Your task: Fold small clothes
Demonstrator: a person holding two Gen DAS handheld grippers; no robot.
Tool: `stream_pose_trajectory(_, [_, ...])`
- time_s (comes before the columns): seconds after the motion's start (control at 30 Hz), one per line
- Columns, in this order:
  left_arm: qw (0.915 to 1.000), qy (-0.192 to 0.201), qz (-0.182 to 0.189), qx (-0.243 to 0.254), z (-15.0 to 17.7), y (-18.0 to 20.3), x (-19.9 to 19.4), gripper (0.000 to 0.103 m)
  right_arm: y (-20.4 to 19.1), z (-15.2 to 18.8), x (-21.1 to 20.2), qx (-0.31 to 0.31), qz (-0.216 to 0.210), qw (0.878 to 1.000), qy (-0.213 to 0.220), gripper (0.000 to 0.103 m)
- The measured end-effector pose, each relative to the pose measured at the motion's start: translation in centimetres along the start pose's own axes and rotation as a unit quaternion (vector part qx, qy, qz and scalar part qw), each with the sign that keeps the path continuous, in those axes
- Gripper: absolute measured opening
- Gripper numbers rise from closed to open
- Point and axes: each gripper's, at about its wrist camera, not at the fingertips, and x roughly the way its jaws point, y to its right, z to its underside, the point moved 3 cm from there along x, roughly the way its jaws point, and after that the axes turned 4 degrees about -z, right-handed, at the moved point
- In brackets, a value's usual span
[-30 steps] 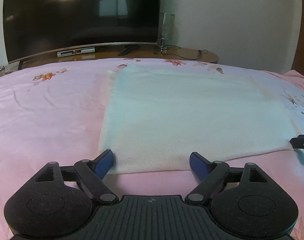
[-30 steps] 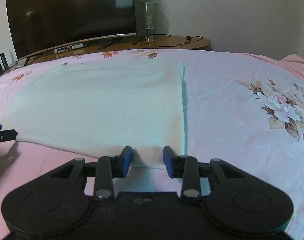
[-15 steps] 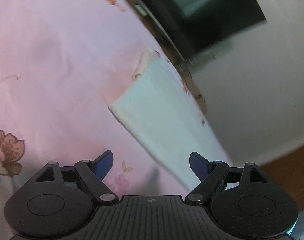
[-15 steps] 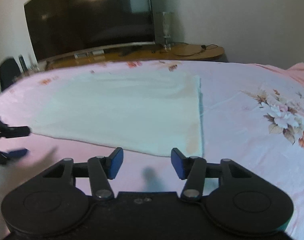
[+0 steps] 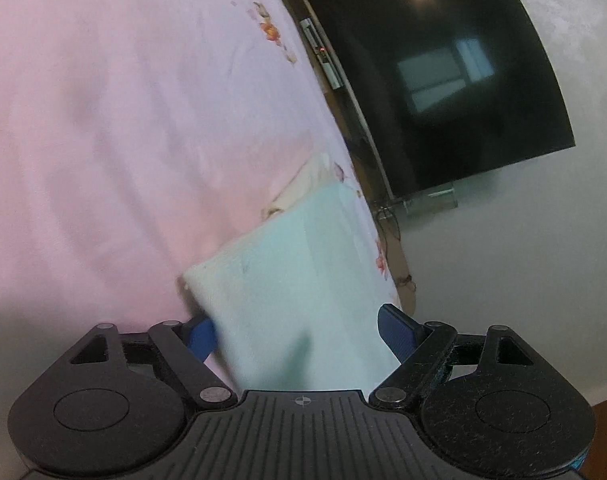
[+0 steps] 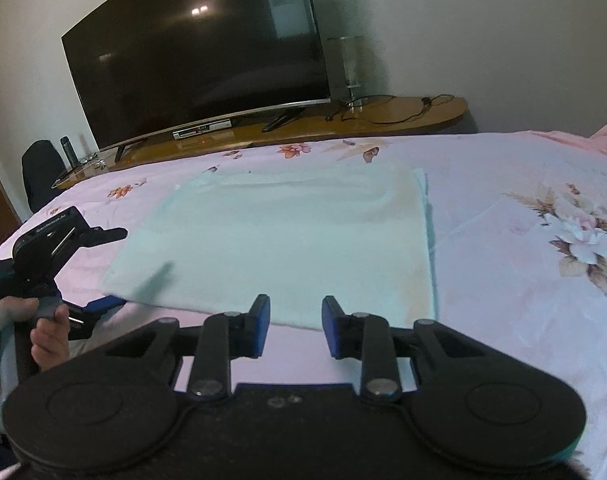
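A pale mint-white folded cloth (image 6: 295,240) lies flat on the pink floral bedsheet (image 6: 523,280). In the left wrist view the cloth (image 5: 303,280) fills the space between my open left gripper's (image 5: 299,332) jaws, which straddle its near-left corner; the view is rolled sideways. From the right wrist view the left gripper (image 6: 103,268) sits at that corner, one finger above the cloth and one below its edge. My right gripper (image 6: 295,324) is open and empty, just short of the cloth's near edge.
A large dark TV (image 6: 199,60) stands on a wooden console (image 6: 383,116) beyond the bed. A black chair (image 6: 39,172) and a bottle (image 6: 68,150) are at the far left. A hand (image 6: 31,328) holds the left gripper.
The left gripper rolled sideways and moved onto the cloth's near-left corner, still open. The right gripper opened wider and pulled back and up from the cloth's near edge.
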Motion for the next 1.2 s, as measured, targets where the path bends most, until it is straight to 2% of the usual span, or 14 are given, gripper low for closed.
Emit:
stream_pose_trajectory(0.03, [1.0000, 0.004, 0.002, 0.005, -0.2, 0.2, 0.4, 0.082, -0.1, -0.2, 0.5, 0.002, -0.003, 1.000, 0.000, 0.027])
stream_pose_trajectory(0.13, [0.9995, 0.019, 0.015, 0.020, -0.3, 0.7, 1.5, 0.082, -0.6, -1.4, 3.1, 0.006, -0.012, 1.000, -0.003, 0.007])
stream_pose_trajectory(0.2, [0.9990, 0.028, 0.025, 0.025, -0.3, 0.9, 1.9, 0.078, -0.7, -2.4, 5.1, 0.015, -0.021, 1.000, -0.004, 0.003])
stream_pose_trajectory(0.23, [0.9988, 0.031, 0.028, 0.025, -0.4, 0.8, 2.0, 0.072, -0.7, -2.9, 6.1, 0.021, -0.025, 0.999, -0.002, 0.003])
stream_pose_trajectory(0.27, [0.9987, 0.035, 0.027, 0.025, -0.4, 0.5, 2.3, 0.059, -0.8, -3.4, 7.2, 0.025, -0.027, 0.999, -0.002, 0.003])
stream_pose_trajectory(0.3, [0.9988, 0.037, 0.021, 0.023, -0.4, 0.1, 2.6, 0.041, -0.8, -3.7, 8.1, 0.028, -0.029, 0.999, -0.003, 0.003])
stream_pose_trajectory(0.37, [0.9989, 0.044, 0.017, 0.005, -0.3, -1.2, 2.7, 0.021, -0.9, -4.4, 10.0, 0.037, -0.033, 0.999, -0.003, 0.003])
stream_pose_trajectory(0.4, [0.9985, 0.047, 0.026, -0.008, -0.3, -1.9, 2.5, 0.017, -0.8, -4.6, 10.7, 0.041, -0.034, 0.999, -0.005, 0.003])
stream_pose_trajectory(0.5, [0.9972, 0.061, 0.036, -0.024, 0.1, -2.2, 2.0, 0.018, -0.8, -4.8, 12.4, 0.048, -0.040, 0.998, -0.005, 0.003])
stream_pose_trajectory(0.6, [0.9958, 0.077, 0.028, -0.041, 0.1, -2.0, 2.4, 0.018, -0.7, -4.7, 13.4, 0.052, -0.043, 0.998, -0.007, 0.003])
stream_pose_trajectory(0.8, [0.9957, 0.082, 0.027, -0.031, 0.3, -1.6, 2.8, 0.018, -0.5, -4.7, 13.8, 0.056, -0.041, 0.998, -0.007, 0.003])
stream_pose_trajectory(1.1, [0.9979, 0.054, 0.021, -0.028, -1.1, -0.7, 4.4, 0.020, -0.2, -4.4, 14.3, 0.067, -0.044, 0.997, -0.011, 0.003])
stream_pose_trajectory(1.17, [0.9987, 0.046, 0.017, -0.016, -1.1, -0.7, 4.9, 0.010, 0.0, -4.6, 14.1, 0.070, -0.044, 0.997, -0.004, 0.003])
stream_pose_trajectory(1.2, [0.9988, 0.043, 0.016, -0.017, -1.3, -0.8, 5.1, 0.009, 0.1, -4.7, 14.1, 0.073, -0.044, 0.996, -0.002, 0.003])
